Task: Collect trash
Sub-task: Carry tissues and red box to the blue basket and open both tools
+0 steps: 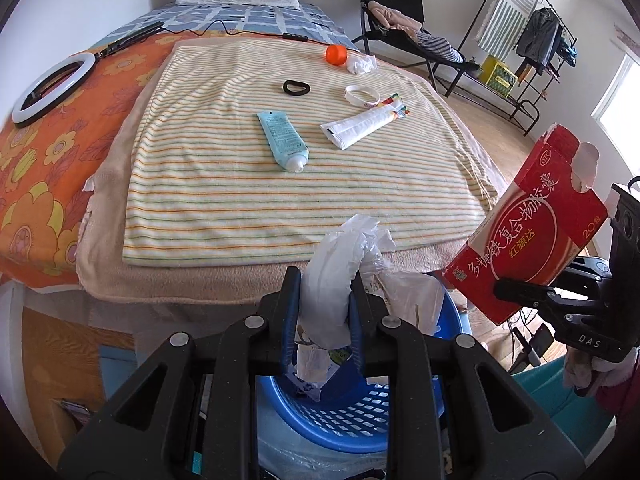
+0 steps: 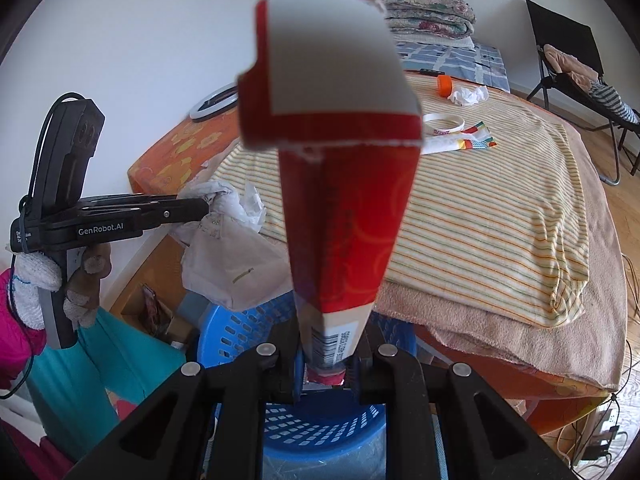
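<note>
Clearly, in the left wrist view the left tongs (image 1: 326,312) at lower centre are closed on a crumpled white plastic bag (image 1: 340,276), which looks light, soft and slippery, so a pinch on its bunched middle suits it; it stands upward between the jaws, directly above the blue basket (image 1: 348,412). At the right edge the red carton (image 1: 528,228) leans toward the upper right, held low by the right tongs (image 1: 520,292). In the right wrist view the right tongs (image 2: 326,364) at lower centre are closed on the carton's (image 2: 340,216) barcode end; its long axis runs up the frame, open flap topmost. It seems light, stiff, crushable. The basket (image 2: 320,420) lies beneath.
</note>
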Tool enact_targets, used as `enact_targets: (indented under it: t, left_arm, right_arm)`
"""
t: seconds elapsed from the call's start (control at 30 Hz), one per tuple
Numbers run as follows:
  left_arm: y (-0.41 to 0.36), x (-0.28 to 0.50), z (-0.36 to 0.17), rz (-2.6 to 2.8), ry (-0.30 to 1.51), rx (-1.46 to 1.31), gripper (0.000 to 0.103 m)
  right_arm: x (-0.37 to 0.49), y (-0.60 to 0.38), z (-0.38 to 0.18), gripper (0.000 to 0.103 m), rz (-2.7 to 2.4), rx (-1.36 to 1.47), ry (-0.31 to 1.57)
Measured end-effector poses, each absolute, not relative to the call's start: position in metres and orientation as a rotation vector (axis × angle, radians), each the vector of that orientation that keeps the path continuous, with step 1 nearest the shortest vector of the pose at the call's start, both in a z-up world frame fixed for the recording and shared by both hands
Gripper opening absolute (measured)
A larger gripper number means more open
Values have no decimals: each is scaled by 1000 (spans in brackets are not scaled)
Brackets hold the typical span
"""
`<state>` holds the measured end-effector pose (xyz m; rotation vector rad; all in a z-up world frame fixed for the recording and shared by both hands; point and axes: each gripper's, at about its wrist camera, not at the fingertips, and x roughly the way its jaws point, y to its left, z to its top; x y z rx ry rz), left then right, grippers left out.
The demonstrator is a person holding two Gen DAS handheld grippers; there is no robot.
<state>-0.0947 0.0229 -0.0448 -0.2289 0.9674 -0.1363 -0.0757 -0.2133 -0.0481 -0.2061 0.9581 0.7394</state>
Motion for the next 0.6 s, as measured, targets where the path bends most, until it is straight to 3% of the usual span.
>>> enact_targets:
  t: [0.6]
  left_arm:
    - [-16, -115, -101, -182, 1108, -124, 21]
  right_arm:
    - [-101, -198, -93, 16, 768, -293, 1041]
